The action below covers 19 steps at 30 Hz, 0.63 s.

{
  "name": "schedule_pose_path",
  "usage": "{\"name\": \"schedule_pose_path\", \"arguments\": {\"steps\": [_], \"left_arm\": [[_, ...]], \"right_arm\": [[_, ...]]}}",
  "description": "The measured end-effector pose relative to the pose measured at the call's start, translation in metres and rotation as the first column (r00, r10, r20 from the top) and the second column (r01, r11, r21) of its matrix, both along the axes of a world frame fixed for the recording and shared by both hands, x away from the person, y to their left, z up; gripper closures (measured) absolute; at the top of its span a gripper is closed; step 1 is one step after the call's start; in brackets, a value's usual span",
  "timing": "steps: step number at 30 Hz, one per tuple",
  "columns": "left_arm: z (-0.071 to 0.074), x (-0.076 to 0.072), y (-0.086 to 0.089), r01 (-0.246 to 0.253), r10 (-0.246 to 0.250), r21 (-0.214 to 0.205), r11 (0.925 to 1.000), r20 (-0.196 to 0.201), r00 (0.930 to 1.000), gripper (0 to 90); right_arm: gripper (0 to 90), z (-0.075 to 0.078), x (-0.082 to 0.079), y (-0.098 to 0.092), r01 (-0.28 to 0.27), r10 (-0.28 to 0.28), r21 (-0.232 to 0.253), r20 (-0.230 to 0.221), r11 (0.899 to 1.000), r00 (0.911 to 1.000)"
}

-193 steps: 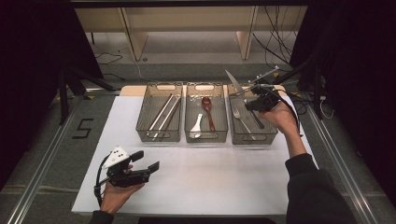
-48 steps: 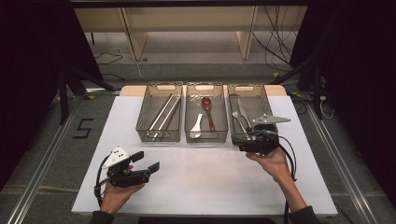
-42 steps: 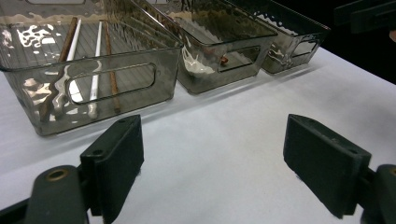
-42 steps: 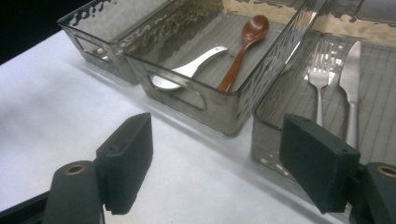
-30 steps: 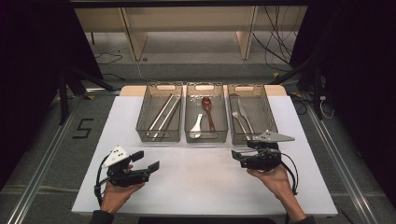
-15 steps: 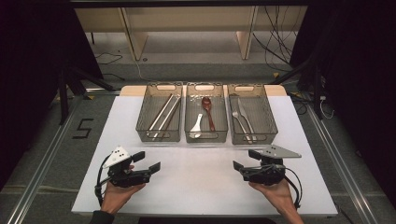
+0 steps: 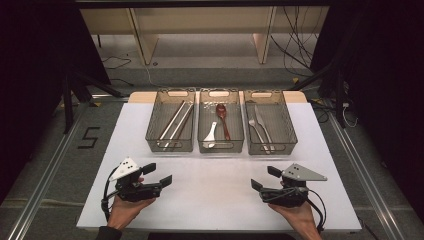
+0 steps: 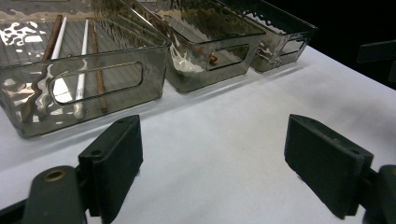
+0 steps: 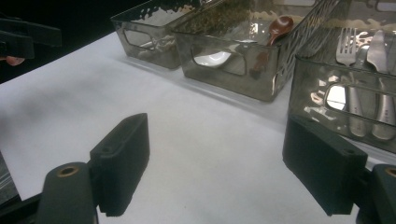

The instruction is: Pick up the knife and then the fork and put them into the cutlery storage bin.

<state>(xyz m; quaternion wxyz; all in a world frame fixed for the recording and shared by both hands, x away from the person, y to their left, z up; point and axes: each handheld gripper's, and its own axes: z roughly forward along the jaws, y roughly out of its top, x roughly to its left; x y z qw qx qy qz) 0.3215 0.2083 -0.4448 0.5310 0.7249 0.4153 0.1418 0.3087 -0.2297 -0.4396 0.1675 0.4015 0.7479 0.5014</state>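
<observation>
From the high view, three clear bins (image 7: pixel 220 96) stand side by side near the far edge of the white table (image 7: pixel 220 200): chopsticks (image 7: pixel 175 121) in the left one, a white spoon (image 7: pixel 210 135) and a brown spoon (image 7: pixel 223 119) in the middle, a fork (image 7: pixel 257 131) and knife (image 7: pixel 263 126) in the right, apparently sorted by kind. The left gripper (image 7: pixel 156 175) and right gripper (image 7: pixel 260 178) rest near the near corners, jaws apart and empty, facing each other, seemingly parked. The left gripper view shows its jaws wide apart over bare table, the chopsticks' bin (image 8: pixel 84 60) just ahead. The right gripper view shows its jaws equally spread, the fork's bin (image 9: pixel 345 88) close by.
</observation>
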Motion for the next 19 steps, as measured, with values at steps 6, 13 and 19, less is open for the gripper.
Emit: {"name": "schedule_pose_path", "arguments": {"steps": [6, 13, 19], "left_arm": [[0.0001, 0.0002, -0.0008, 0.002, -0.002, -0.002, 1.0000, 0.001, 1.0000, 18.7], [0.0000, 0.0002, -0.0010, 0.002, -0.002, -0.001, 1.0000, 0.001, 1.0000, 18.7], [0.0001, 0.0001, -0.0003, 0.001, -0.001, -0.001, 1.0000, 0.001, 1.0000, 18.7]], "right_arm": [[24.0, -0.0033, -0.0015, -0.0022, 0.003, -0.003, -0.001, -0.003, 1.000, 1.0000], [24.1, -0.0033, -0.0020, -0.0027, 0.002, -0.002, -0.004, 0.011, 1.000, 0.9999], [24.1, -0.0034, -0.0019, -0.0022, 0.005, -0.005, -0.007, 0.011, 1.000, 0.9999]]}}
